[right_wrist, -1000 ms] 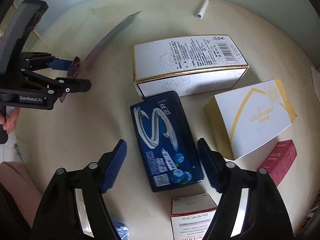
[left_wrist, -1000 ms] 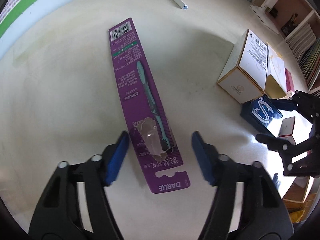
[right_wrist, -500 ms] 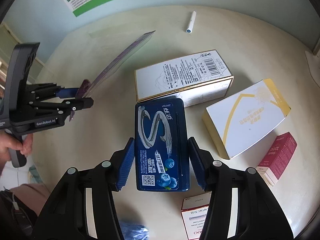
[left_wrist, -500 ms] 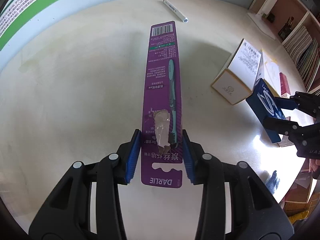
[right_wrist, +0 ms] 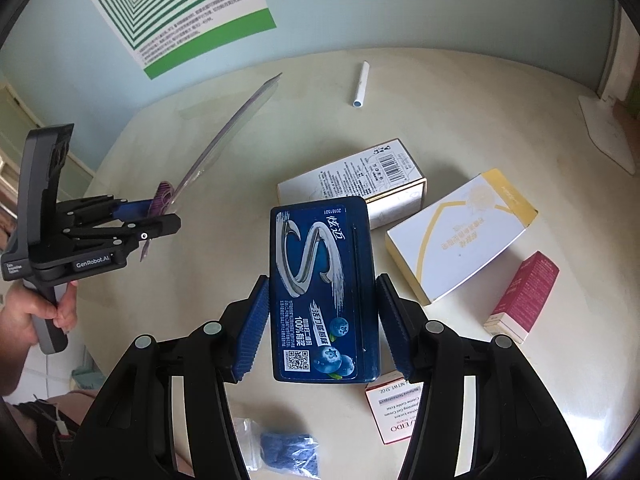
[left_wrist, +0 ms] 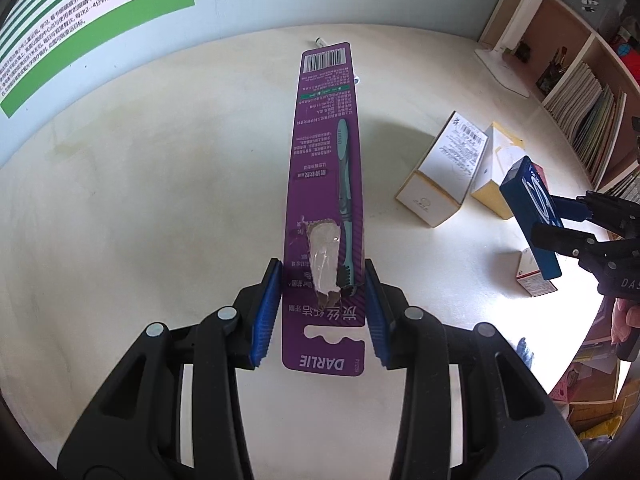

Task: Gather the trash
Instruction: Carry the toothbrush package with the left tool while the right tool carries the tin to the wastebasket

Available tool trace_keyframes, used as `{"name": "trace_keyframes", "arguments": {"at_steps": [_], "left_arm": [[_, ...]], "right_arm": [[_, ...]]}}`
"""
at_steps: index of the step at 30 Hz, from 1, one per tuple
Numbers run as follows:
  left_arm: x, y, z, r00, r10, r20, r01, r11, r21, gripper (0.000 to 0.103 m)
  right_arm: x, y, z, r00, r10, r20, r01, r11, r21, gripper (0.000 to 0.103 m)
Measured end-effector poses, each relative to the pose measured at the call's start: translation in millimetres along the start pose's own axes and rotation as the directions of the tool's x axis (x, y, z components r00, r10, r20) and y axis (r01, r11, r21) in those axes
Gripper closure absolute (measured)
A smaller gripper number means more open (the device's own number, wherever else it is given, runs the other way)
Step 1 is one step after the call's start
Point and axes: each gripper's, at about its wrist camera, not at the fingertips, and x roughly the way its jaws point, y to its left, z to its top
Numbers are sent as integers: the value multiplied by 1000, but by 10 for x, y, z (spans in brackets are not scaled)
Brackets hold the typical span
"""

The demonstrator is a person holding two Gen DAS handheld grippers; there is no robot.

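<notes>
Trash lifted in both grippers

My left gripper (left_wrist: 323, 308) clamps the purple toothbrush card (left_wrist: 326, 184) by its long edges, raised off the table (left_wrist: 160, 200) and pointing at the far edge. My right gripper (right_wrist: 320, 320) pinches the blue gum box (right_wrist: 322, 288) by its sides, held above the table near the right edge. Below it lie a white-and-gold carton (right_wrist: 360, 176), a yellow-trimmed box (right_wrist: 460, 236) and a red box (right_wrist: 524, 296). At the near edge sits what may be a bagged blue item (right_wrist: 288, 452).
</notes>
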Motion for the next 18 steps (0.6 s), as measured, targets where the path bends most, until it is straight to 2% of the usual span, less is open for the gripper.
{"name": "trace_keyframes", "arguments": {"at_steps": [5, 11, 14, 18], "left_arm": [[-175, -83, 15, 999, -22, 28, 20, 999, 49, 66], [-320, -322, 4, 996, -76, 38, 70, 989, 133, 66], [-353, -475, -24, 994, -104, 28, 98, 979, 181, 66], [-391, -823, -52, 989, -147, 13, 138, 952, 274, 66]], "right_arm": [[-214, 14, -120, 998, -32, 52, 30, 999, 38, 49], [-580, -173, -314, 990, -86, 115, 73, 990, 118, 49], [-749, -266, -476, 983, -124, 136, 100, 981, 168, 49], [-1007, -413, -800, 972, -177, 157, 134, 958, 252, 49]]}}
